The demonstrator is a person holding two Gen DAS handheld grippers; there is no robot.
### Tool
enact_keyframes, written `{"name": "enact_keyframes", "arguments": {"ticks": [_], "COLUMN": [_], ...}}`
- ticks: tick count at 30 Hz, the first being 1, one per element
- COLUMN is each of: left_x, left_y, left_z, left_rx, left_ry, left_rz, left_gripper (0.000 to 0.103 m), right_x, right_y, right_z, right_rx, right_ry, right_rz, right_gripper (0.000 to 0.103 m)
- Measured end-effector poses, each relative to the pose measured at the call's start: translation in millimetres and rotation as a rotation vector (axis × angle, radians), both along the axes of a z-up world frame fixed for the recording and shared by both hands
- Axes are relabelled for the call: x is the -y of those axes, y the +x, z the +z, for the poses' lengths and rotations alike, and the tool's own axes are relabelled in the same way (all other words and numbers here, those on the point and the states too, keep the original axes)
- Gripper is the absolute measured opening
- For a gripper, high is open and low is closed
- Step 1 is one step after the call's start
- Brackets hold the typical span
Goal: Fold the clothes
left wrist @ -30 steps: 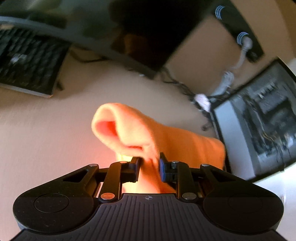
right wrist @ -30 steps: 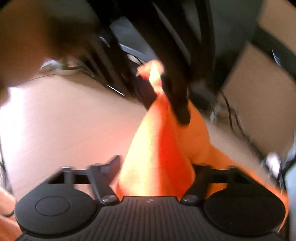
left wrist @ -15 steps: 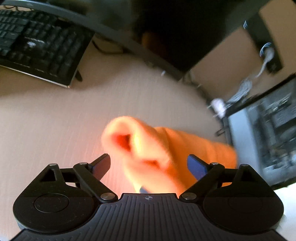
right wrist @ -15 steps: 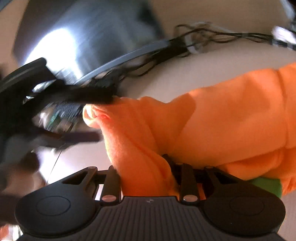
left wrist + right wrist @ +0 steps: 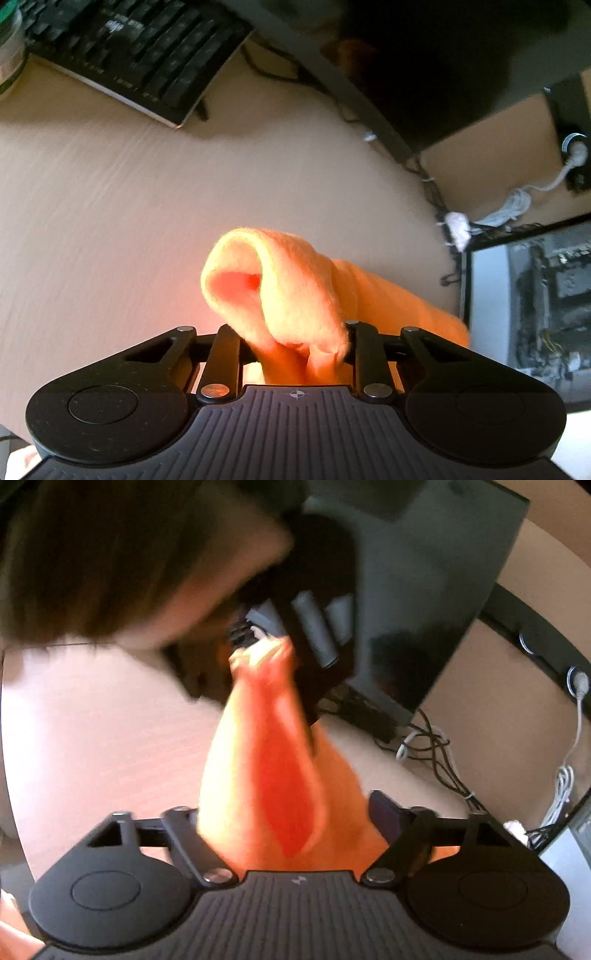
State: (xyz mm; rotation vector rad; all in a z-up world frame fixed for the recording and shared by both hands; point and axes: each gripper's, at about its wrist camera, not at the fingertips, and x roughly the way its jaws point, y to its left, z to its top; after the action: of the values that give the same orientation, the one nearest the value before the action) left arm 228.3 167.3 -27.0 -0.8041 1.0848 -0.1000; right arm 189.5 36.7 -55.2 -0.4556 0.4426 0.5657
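Note:
An orange fleece garment (image 5: 291,295) hangs bunched above the beige desk (image 5: 110,229). My left gripper (image 5: 295,339) is shut on a fold of it, cloth bulging over the fingers. In the right wrist view the same garment (image 5: 273,775) stretches from between my right gripper's spread fingers (image 5: 288,812) up to the left gripper (image 5: 295,635), which pinches its far end. My right gripper is open with the cloth lying loosely between its jaws. The view is blurred.
A black keyboard (image 5: 140,48) lies at the far left of the desk. A dark monitor (image 5: 424,55) stands behind. An open computer case (image 5: 535,302) sits at the right with cables (image 5: 432,753) beside it. The person's head (image 5: 110,561) fills the upper left.
My left gripper, open half a second ago, has shut on the orange garment again. My right gripper, then shut on the cloth, has opened and swung round.

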Motion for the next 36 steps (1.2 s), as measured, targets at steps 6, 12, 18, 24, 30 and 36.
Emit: {"name": "enact_keyframes", "arguments": {"ticks": [6, 12, 18, 24, 30, 36], "left_x": [16, 12, 47, 79, 85, 76], "left_y": [0, -12, 15, 39, 47, 52], "left_z": [39, 84, 44, 6, -12, -22], "left_rx": [0.177, 0.437, 0.312, 0.195, 0.151, 0.123], "left_ry": [0.023, 0.087, 0.206, 0.358, 0.397, 0.373], "left_rz": [-0.121, -0.136, -0.219, -0.28, -0.333, -0.322], "left_gripper": [0.057, 0.093, 0.093, 0.094, 0.094, 0.092], "right_x": [62, 153, 164, 130, 99, 86], "right_y": [70, 102, 91, 74, 28, -11], "right_z": [21, -20, -29, 28, 47, 55], "right_rx": [-0.616, -1.051, -1.097, -0.704, -0.303, -0.016], "right_ry": [0.615, 1.212, 1.157, 0.683, 0.331, 0.032], "right_rz": [-0.164, -0.371, -0.401, -0.31, -0.286, -0.277], "right_gripper": [0.023, 0.021, 0.022, 0.039, 0.044, 0.049]}}
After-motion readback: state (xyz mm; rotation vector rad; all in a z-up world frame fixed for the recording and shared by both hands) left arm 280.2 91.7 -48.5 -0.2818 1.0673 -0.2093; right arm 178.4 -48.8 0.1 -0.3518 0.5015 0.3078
